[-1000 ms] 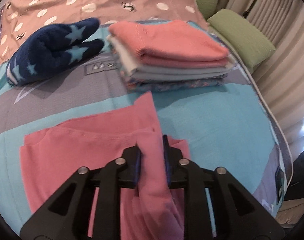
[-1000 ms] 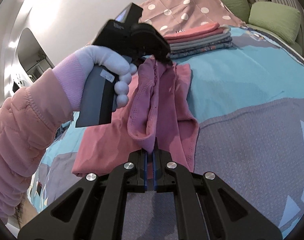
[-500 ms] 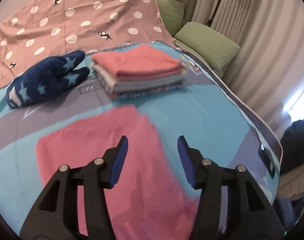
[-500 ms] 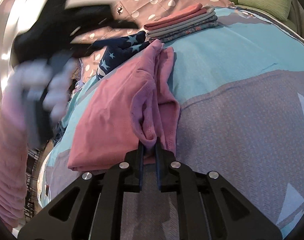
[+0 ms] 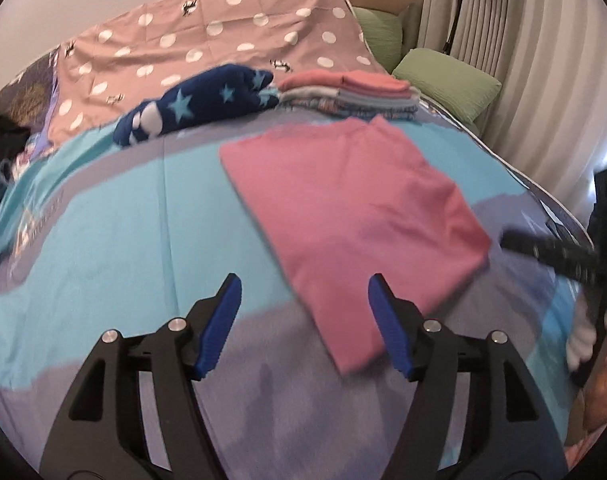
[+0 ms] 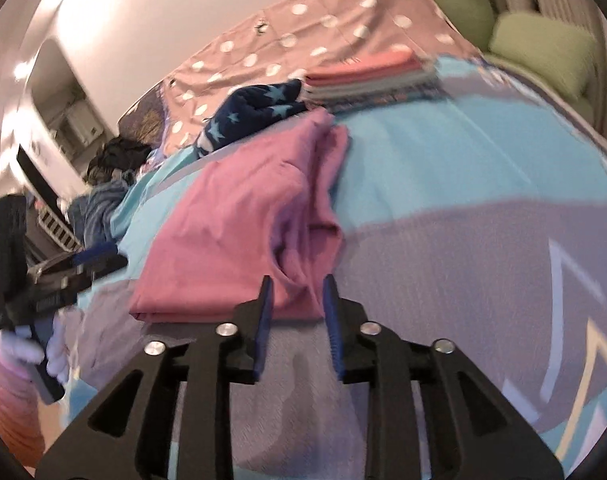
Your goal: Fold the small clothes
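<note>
Left wrist view: left gripper spread wide and opening, nothing between pads, above bedspread. Right gripper part open, opening, astride near edge of pink garment, pads off cloth. Folded stack beyond; open bedspread right.

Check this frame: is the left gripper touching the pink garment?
Apart. In the left wrist view the left gripper has its jaws opening with nothing between them, and the pink garment lies flat on the bed beyond its fingertips.
</note>
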Tool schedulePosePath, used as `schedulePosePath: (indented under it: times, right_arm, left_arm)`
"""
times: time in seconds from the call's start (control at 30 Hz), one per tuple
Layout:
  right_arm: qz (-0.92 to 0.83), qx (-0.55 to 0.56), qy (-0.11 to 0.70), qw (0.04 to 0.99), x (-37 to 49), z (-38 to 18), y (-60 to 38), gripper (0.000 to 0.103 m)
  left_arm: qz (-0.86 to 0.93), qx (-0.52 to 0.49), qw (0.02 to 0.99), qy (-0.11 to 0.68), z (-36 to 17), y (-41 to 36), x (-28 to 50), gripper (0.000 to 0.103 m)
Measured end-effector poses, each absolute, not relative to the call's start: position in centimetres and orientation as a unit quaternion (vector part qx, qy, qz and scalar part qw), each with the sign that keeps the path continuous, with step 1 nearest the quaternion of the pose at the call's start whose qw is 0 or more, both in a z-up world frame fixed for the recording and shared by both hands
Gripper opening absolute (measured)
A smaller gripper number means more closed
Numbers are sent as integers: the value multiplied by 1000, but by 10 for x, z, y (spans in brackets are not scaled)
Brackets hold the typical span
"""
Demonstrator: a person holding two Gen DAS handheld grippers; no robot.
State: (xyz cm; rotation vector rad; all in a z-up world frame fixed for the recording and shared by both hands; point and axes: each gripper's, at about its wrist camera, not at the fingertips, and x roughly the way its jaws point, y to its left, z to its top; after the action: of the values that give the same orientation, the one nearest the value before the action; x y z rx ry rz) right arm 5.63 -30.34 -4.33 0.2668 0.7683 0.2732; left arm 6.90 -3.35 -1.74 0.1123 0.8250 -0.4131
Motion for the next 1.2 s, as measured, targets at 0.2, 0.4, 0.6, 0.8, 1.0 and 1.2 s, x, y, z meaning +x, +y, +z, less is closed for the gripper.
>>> schedulePosePath:
  times: [0.2,0.4,0.6,0.8,1.0,1.2]
  right_arm:
    - [34,37,384,922,83,-53,-288,32]
    - [-4,110,419,901,84,-66,-335,20]
    - [93,100,381,914,84,-36,-310,23]
    - [106,74,400,907,105,-40,-281,38]
    - [5,102,448,888,116,-76,-315,0]
    - [57,119,427,895,98,-60,-331,1]
  left_arm:
    - [-192,56,889,413,-39,-39,56,69]
    - [-215,76,879,419,-55,-48,41,69]
    - [-196,43,884,422,-58,-42,46,56]
    - [-194,34,886,419,-57,-45,54,46]
    - [-201,67,877,431,-60,-56,49,7]
    - [-220,54,870,438,-60,-41,34,7]
